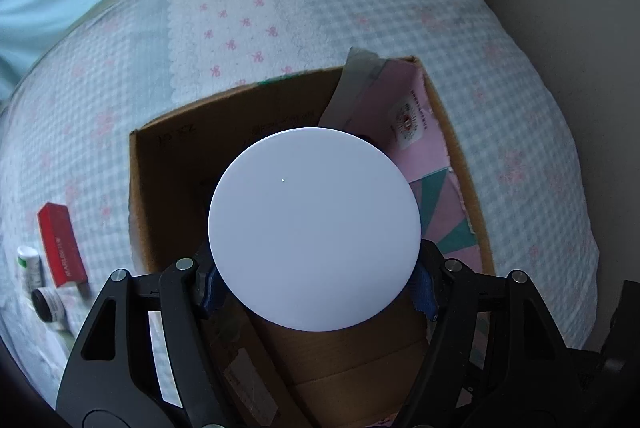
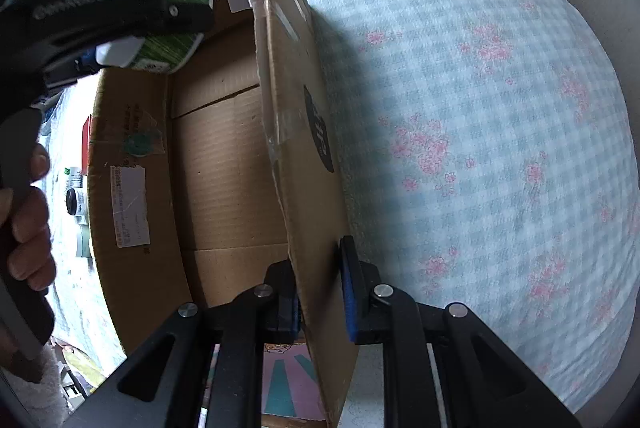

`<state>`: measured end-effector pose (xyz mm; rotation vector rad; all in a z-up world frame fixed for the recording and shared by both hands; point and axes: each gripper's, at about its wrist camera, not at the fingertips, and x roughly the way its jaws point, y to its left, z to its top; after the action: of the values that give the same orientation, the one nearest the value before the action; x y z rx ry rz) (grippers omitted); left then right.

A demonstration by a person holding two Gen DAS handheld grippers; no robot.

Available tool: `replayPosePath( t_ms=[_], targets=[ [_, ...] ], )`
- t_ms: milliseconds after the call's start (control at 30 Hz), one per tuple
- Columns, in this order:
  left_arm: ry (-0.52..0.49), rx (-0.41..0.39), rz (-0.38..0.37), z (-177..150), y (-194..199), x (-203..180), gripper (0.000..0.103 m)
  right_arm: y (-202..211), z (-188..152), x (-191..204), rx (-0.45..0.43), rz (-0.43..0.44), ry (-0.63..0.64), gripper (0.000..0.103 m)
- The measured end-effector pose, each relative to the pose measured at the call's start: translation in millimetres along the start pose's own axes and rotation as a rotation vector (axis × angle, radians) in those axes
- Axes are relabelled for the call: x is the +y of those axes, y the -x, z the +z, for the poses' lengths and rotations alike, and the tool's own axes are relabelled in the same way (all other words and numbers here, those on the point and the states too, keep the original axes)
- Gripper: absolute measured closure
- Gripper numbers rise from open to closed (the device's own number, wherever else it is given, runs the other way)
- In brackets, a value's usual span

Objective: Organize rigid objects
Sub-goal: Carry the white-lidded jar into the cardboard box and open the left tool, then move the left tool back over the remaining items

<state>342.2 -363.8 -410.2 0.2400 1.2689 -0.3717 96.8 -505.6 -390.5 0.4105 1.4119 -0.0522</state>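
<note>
A round container with a white lid (image 1: pixel 314 228) sits between the blue pads of my left gripper (image 1: pixel 316 290), which is shut on it over the open cardboard box (image 1: pixel 168 156). Seen from the right wrist, the same container (image 2: pixel 172 48) has a green printed side, and the left gripper (image 2: pixel 132 32) holds it above the box's far corner. My right gripper (image 2: pixel 320 292) points down and is shut on the box's side wall (image 2: pixel 304 148), one pad inside and one outside. The box floor (image 2: pixel 228 168) looks bare.
The box rests on a checked bedcover with pink flowers (image 2: pixel 480 108). To the left of the box lie a red carton (image 1: pixel 62 240), a white tube (image 1: pixel 30 266) and a black-lidded jar (image 1: pixel 48 304). A person's hand (image 2: pixel 28 228) grips the left handle. Pink printed card (image 1: pixel 416 132) lines one box wall.
</note>
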Motion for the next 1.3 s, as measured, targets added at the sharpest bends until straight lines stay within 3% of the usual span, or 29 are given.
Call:
replayPosePath(
  t_ms=[100, 133, 167, 200, 433, 700, 1000, 1300],
  targets=[
    [0.009, -0.003, 0.004, -2, 2, 3, 0.033, 1, -1, -4, -0.008, 0.008, 0.006, 0.088],
    [0.01, -0.013, -0.002, -1, 7, 5, 0.022, 1, -1, -5, -0.012, 0.01, 0.007, 0.088],
    [0.01, -0.028, 0.0, -1, 12, 5, 0.004, 1, -2, -6, -0.015, 0.012, 0.008, 0.088],
    [0.007, -0.051, 0.012, -1, 17, 5, 0.001, 1, -2, -6, -0.017, 0.014, 0.008, 0.088],
    [-0.02, -0.066, 0.053, -9, 43, 9, 0.0, -6, -8, -3, -0.031, 0.038, 0.02, 0.085],
    [0.085, -0.109, 0.053, -42, 98, 56, 0.0, -10, -15, -9, -0.039, 0.068, 0.023, 0.084],
    [0.312, -0.14, 0.115, -138, 166, 158, 0.0, -17, -22, -9, -0.057, 0.122, 0.026, 0.083],
    [0.535, -0.072, 0.205, -264, 176, 282, 0.0, -10, -17, -14, -0.063, 0.134, 0.003, 0.083]
  ],
)
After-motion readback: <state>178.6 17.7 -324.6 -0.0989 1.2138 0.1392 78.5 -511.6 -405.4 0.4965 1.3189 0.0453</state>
